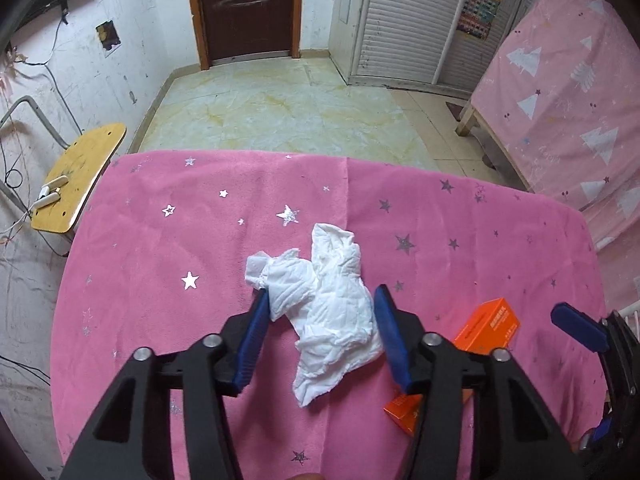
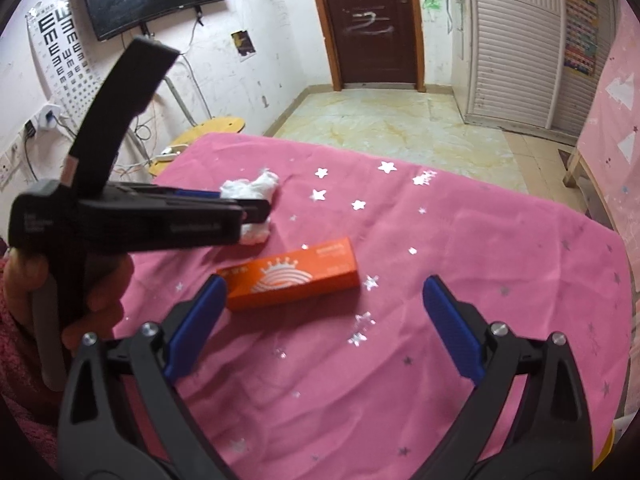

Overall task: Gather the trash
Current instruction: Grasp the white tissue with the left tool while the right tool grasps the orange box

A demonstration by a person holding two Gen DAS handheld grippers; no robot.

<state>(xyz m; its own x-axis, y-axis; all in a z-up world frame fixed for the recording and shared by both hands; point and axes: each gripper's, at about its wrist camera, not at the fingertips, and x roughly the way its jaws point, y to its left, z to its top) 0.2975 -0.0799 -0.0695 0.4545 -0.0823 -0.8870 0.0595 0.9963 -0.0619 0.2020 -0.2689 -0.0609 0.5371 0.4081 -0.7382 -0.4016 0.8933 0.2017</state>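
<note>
A: Left gripper [image 1: 322, 294], black plastic arms with ribbed blue pads. State?

B: Jaws part-way apart, straddling the crumpled white paper tissue [image 1: 328, 304]. The left pad touches the wad's edge; the right pad lies against its other side. Firm clamp or not: cannot tell. No earlier frame, so nothing on motion.

A: Tissue texture and place?

B: Soft, creased, wrung into lobes, one tail toward 6 o'clock. It lies on the pink felt-like tablecloth [image 1: 160, 280], near the centre of the left wrist view. In the right wrist view the same wad [image 2: 252, 192] sits at 10 o'clock, half hidden behind the left gripper's body.

A: Right gripper [image 2: 324, 300]?

B: Jaws wide apart, nothing between the pads. The left blue pad tip is just beside one end of the orange rectangular cardboard box [image 2: 292, 278], not touching as far as I can see.

A: Any print on the box?

B: A white crown over curved stripes. Small lettering, too blurred to read.

A: Outward?

B: Cloth carries shiny silver foil stars. A hand [image 2: 92, 292] grips the left gripper's handle at 8 o'clock. A round yellow wooden stool [image 1: 78, 176] stands at 9 o'clock beyond the table. A dark brown door [image 1: 244, 8] with white scrawl is at 12 o'clock.
</note>
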